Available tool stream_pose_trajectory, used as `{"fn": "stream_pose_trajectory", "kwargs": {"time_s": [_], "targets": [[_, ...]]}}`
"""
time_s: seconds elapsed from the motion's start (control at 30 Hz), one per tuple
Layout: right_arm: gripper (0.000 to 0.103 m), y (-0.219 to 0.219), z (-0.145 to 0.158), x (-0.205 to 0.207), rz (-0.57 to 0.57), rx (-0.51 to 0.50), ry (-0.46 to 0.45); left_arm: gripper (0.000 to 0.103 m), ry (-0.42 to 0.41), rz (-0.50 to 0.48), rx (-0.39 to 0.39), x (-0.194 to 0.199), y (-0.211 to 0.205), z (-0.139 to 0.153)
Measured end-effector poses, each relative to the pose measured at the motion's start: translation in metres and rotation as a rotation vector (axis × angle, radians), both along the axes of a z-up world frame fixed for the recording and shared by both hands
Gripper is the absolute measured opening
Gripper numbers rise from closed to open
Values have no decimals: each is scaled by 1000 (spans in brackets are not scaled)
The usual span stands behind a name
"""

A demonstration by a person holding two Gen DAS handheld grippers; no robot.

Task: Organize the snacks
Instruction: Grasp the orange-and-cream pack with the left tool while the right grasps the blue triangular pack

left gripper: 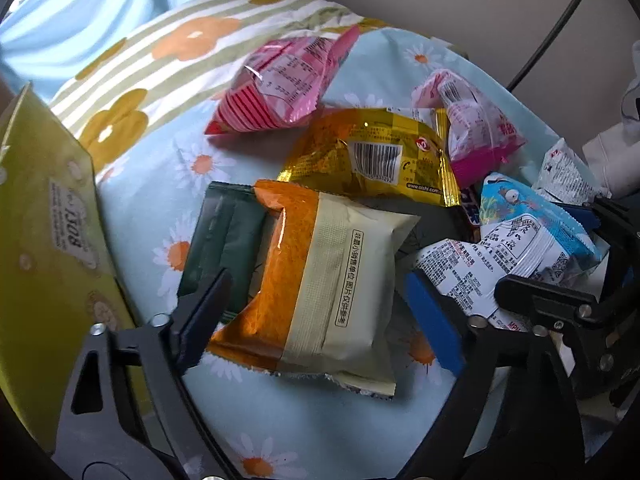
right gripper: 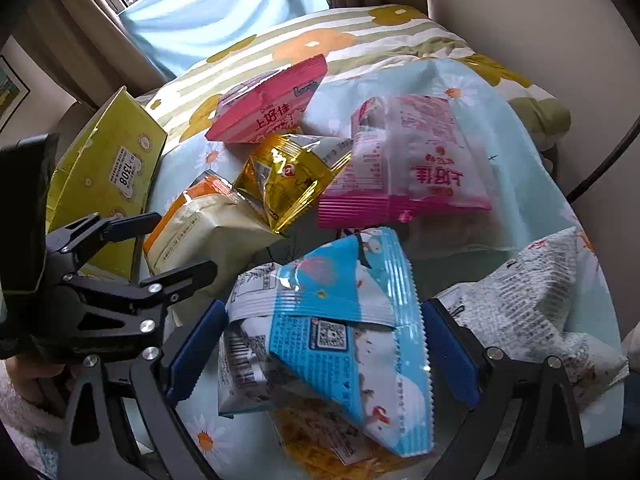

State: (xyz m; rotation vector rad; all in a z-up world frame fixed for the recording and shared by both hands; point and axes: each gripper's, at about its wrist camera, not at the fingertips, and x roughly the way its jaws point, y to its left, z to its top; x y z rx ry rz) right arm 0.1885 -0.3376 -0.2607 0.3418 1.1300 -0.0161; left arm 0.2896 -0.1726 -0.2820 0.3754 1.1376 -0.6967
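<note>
A heap of snack packets lies on a daisy-print bedcover (left gripper: 152, 200). My left gripper (left gripper: 319, 276) points down over an orange and cream packet (left gripper: 320, 280), which lies between its open jaws. The left finger is at the packet's edge and the blue right pad stands clear of it. My right gripper (right gripper: 325, 305) straddles a blue and white packet (right gripper: 348, 340), which lies flat and uncrumpled with a blue pad close by each side. Around them lie a pink packet (left gripper: 280, 84), a gold packet (left gripper: 372, 156), a pale pink packet (right gripper: 408, 160) and a dark green packet (left gripper: 224, 240).
A yellow-green box (left gripper: 44, 240) stands at the left edge of the heap. A flowered striped pillow (left gripper: 160, 64) lies behind it, by a curtain and wall. A white printed packet (right gripper: 520, 300) lies at the right. A dark cable (left gripper: 560, 20) runs down the right wall.
</note>
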Motion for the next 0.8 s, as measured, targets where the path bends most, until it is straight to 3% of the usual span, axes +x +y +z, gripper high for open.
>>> {"fn": "stream_pose_trajectory", "kwargs": {"time_s": [0.37, 0.6, 0.8], "targets": [[96, 11, -4, 2, 55, -53, -8, 64, -37, -79, 57, -3, -14, -16], [72, 14, -5, 1, 83, -43, -17, 58, -37, -48, 46, -3, -8, -10], [66, 10, -4, -3, 83, -32, -28, 58, -46, -22, 33, -8, -1, 0]]}}
